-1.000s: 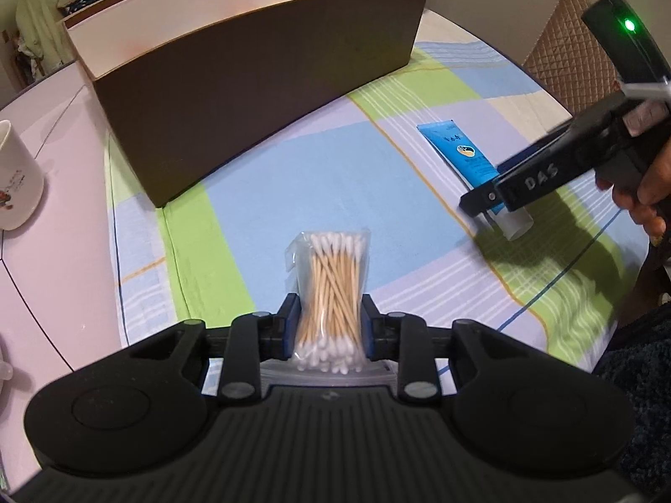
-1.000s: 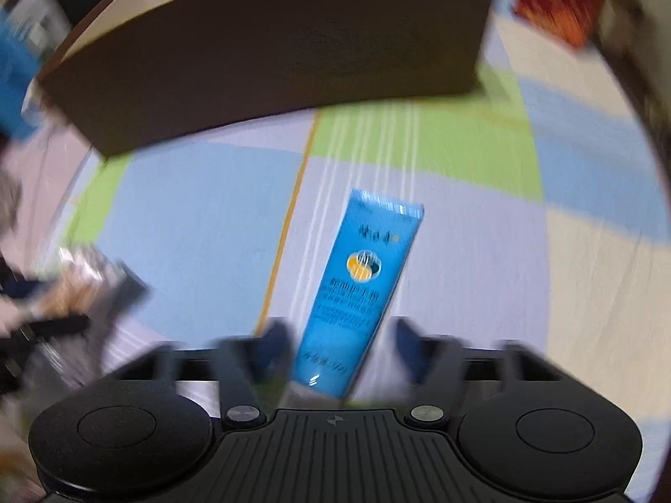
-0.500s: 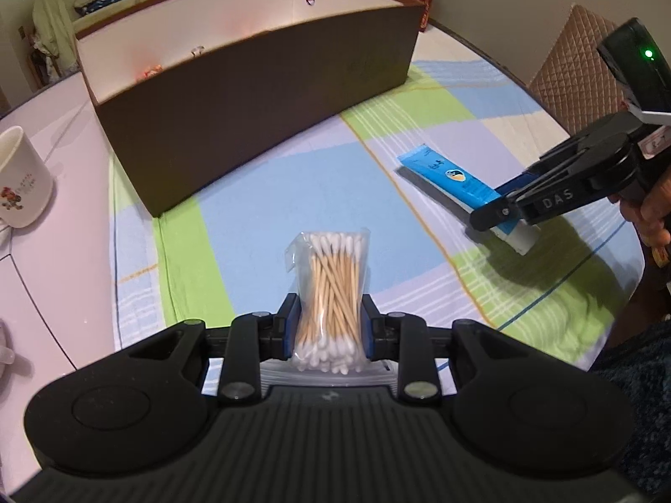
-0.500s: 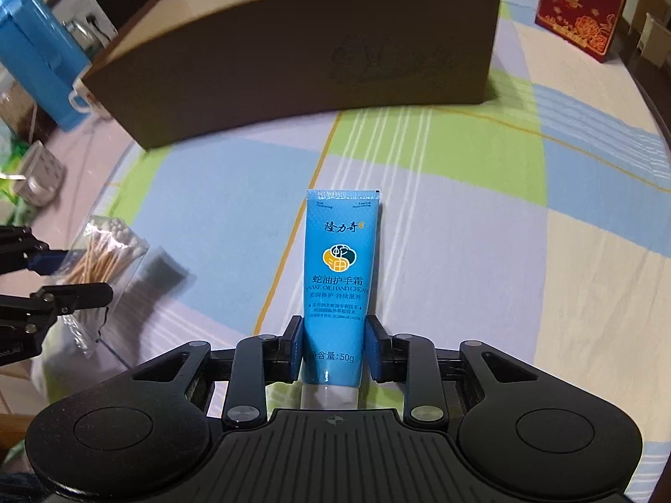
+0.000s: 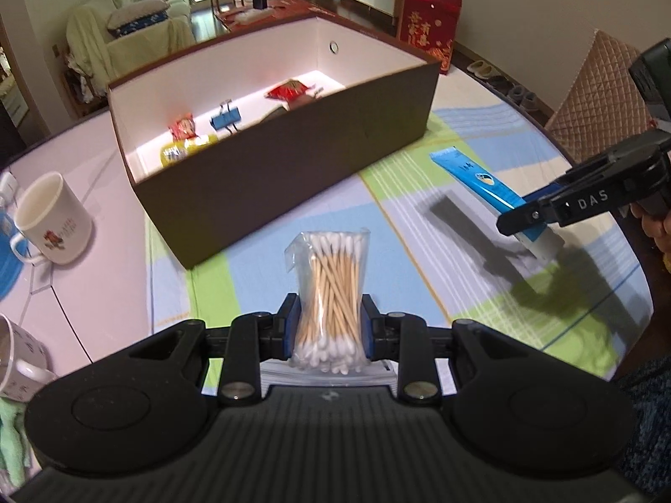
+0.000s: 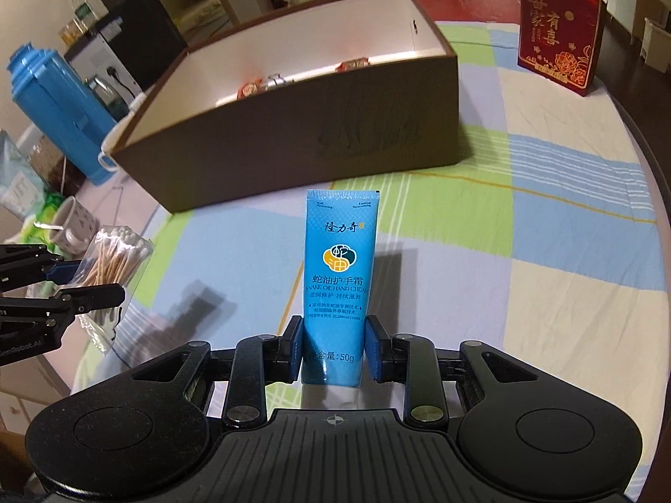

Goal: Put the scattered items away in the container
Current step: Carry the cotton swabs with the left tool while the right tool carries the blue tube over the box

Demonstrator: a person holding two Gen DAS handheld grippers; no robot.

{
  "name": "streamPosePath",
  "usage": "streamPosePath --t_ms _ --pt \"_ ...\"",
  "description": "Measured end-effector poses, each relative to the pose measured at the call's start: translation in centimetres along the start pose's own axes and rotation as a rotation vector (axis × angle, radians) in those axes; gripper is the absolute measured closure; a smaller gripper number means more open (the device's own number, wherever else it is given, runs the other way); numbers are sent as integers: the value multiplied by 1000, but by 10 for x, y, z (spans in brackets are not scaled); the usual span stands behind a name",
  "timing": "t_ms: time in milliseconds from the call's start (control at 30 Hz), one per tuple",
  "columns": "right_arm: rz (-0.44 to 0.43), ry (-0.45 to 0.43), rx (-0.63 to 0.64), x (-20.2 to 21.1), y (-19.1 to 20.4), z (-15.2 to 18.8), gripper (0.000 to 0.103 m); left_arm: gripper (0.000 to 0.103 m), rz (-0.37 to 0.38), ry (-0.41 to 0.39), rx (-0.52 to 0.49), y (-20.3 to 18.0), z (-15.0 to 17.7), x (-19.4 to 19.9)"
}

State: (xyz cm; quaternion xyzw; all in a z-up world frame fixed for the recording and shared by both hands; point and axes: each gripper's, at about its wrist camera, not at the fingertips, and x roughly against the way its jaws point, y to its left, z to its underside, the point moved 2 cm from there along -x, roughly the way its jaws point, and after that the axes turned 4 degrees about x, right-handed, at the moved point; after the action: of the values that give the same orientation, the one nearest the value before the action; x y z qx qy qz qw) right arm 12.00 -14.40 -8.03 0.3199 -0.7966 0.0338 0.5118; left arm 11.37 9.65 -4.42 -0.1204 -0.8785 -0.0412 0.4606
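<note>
Left gripper (image 5: 328, 327): blue-padded fingers (image 5: 290, 327) closed narrowly on a clear plastic bag of wooden-stemmed cotton swabs (image 5: 331, 293), gripped near its lower end. The bag's bottom edge is hidden behind the gripper body; the bag stands clear of the tabletop, casting a shadow below.

Right gripper (image 6: 334, 346): fingers (image 6: 374, 348) pressed against both sides of a glossy blue hand-cream tube (image 6: 339, 276), flat crimped end pointing away. The cap end is hidden in the right wrist view (the left wrist view shows a pale cap below the fingers). The tube is held above the checked cloth (image 6: 524, 251) of blue, green and lilac squares, its shadow falling on the fabric.

Beyond both items sits a large dark brown rectangular cardboard box (image 5: 293, 176) with a pale interior. Its near wall conceals most of the floor; visible inside are a blue binder clip (image 5: 225, 119), a red snack packet (image 5: 289, 91) and other small packets too blurred to identify.

Left of the box, a white ceramic mug (image 5: 52, 218) rests on the bare pale tabletop (image 5: 84, 159).
</note>
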Motion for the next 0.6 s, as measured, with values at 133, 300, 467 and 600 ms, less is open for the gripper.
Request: streamPosePath --t_ms 133,300,467,600 --pt "-14 -24 -13 8 -6 -5 74 78 -24 -19 -8 -1 -9 6" --pt "-30 -57 -34 16 -14 -15 74 78 -45 -38 -23 -2 -20 10" --pt "-66 -84 -72 24 -23 -24 74 78 -56 -61 -48 -2 -35 12" --pt "-89 -102 -105 28 -32 -31 74 78 -54 -82 -86 0 -55 10"
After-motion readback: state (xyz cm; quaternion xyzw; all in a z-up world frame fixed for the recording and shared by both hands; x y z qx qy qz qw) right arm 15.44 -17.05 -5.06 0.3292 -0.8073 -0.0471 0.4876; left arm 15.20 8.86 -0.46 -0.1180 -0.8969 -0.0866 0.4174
